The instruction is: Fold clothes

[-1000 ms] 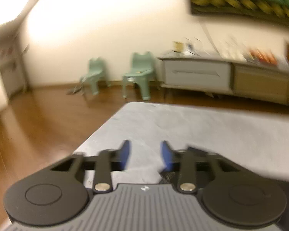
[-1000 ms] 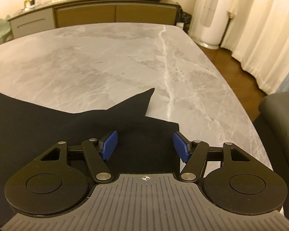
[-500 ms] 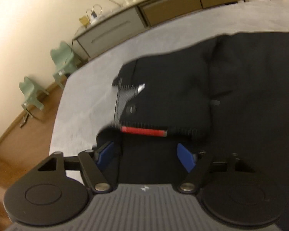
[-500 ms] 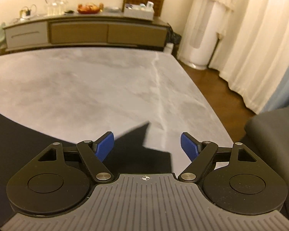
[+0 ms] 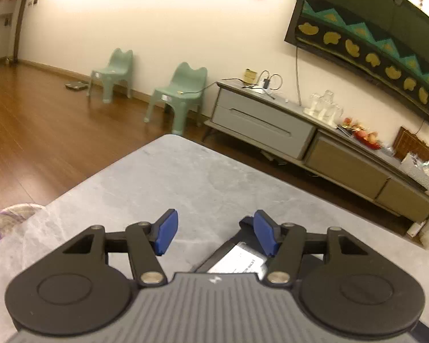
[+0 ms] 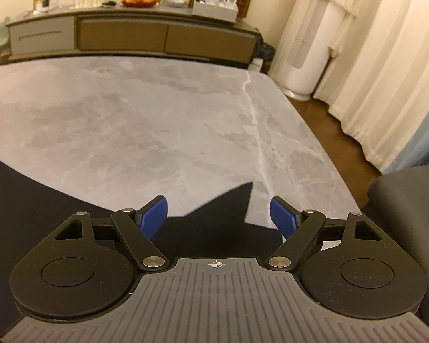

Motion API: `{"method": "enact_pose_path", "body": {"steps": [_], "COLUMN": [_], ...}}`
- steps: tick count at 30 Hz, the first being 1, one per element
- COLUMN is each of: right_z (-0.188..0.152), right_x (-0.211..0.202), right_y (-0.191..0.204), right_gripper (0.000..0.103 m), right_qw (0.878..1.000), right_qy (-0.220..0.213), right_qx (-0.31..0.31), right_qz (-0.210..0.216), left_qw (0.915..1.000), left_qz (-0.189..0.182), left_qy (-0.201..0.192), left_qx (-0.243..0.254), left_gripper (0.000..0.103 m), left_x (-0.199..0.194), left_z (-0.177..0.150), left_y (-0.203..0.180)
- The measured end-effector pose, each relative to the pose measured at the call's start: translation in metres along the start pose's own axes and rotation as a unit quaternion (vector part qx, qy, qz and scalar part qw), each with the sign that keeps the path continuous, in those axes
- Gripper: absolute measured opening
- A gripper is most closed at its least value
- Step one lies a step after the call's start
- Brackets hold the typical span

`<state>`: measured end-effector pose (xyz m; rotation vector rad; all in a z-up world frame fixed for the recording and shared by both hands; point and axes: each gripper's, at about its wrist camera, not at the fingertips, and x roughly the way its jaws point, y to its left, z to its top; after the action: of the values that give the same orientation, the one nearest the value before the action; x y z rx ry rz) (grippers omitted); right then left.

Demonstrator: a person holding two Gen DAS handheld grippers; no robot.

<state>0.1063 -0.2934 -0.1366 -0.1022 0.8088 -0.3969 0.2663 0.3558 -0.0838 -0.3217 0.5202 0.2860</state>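
Note:
A black garment (image 6: 43, 200) lies flat on the grey marble table (image 6: 157, 114), and one pointed corner (image 6: 240, 200) sticks out toward the table's right edge. My right gripper (image 6: 218, 211) hovers over that corner, open wide, its blue pads clear of the cloth. In the left wrist view only an edge of the garment with a white label (image 5: 237, 260) shows, low by the right finger. My left gripper (image 5: 214, 228) is over that edge and bare table (image 5: 200, 185). Its jaws are closing and the pads press on nothing.
A long sideboard (image 5: 271, 120) with glasses and fruit stands beyond the table. Two green chairs (image 5: 180, 91) sit on the wooden floor at left. A white tower appliance (image 6: 309, 57), curtains (image 6: 386, 71) and a dark seat (image 6: 409, 205) flank the table's right edge.
Half a second ago the left wrist view looked down on the bunched garment; now it faces the table's far corner and its jaws are narrower. The right gripper has opened wider and drawn back slightly.

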Motion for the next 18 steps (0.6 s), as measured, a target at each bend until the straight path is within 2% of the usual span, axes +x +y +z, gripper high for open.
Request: {"method": "enact_pose_path", "body": {"steps": [2,4,6,8,11,12,14,16,17,18], "right_z": [-0.003,-0.007,-0.012,-0.019,-0.032,-0.037,-0.045,-0.048,-0.049,-0.049], "right_x": [-0.002,-0.005,-0.008,-0.008,-0.006,-0.005,-0.003,0.003,0.007,0.009], "right_y": [-0.008,-0.019,-0.037,-0.057,-0.076,-0.082,-0.090,-0.084,-0.079,-0.074], "right_gripper": [0.082,0.082,0.082,0.081,0.081,0.082,0.082,0.081,0.078,0.066], "right_qw": [1.000,1.000,0.999,0.997,0.993,0.992,0.989,0.989,0.988,0.988], "right_qy": [-0.001,-0.002,0.000,0.004,0.014,0.018,0.022,0.023,0.028,0.031], "right_qx": [0.008,0.021,0.046,0.078,0.109,0.119,0.131,0.116,0.105,0.093], "right_qz": [-0.001,0.002,0.008,0.013,0.039,0.047,0.067,0.093,0.106,0.117], "left_qw": [0.9987,0.9912,0.9738,0.9546,0.9366,0.9394,0.9440,0.9527,0.9561,0.9571], "left_qz": [0.006,-0.051,-0.100,-0.112,-0.096,-0.077,-0.040,0.002,0.022,0.040], "left_qy": [0.000,0.020,0.051,0.070,0.105,0.108,0.115,0.119,0.120,0.116], "left_qx": [0.050,0.121,0.198,0.267,0.320,0.316,0.306,0.280,0.267,0.263], "left_gripper": [0.059,0.059,0.060,0.060,0.061,0.061,0.069,0.068,0.069,0.070], "left_x": [-0.007,-0.016,-0.015,-0.019,-0.008,0.000,0.015,0.023,0.027,0.027], "left_z": [-0.003,-0.012,-0.024,-0.045,-0.072,-0.072,-0.072,-0.064,-0.060,-0.057], "left_y": [-0.010,-0.026,-0.048,-0.071,-0.090,-0.086,-0.079,-0.065,-0.058,-0.054]}}
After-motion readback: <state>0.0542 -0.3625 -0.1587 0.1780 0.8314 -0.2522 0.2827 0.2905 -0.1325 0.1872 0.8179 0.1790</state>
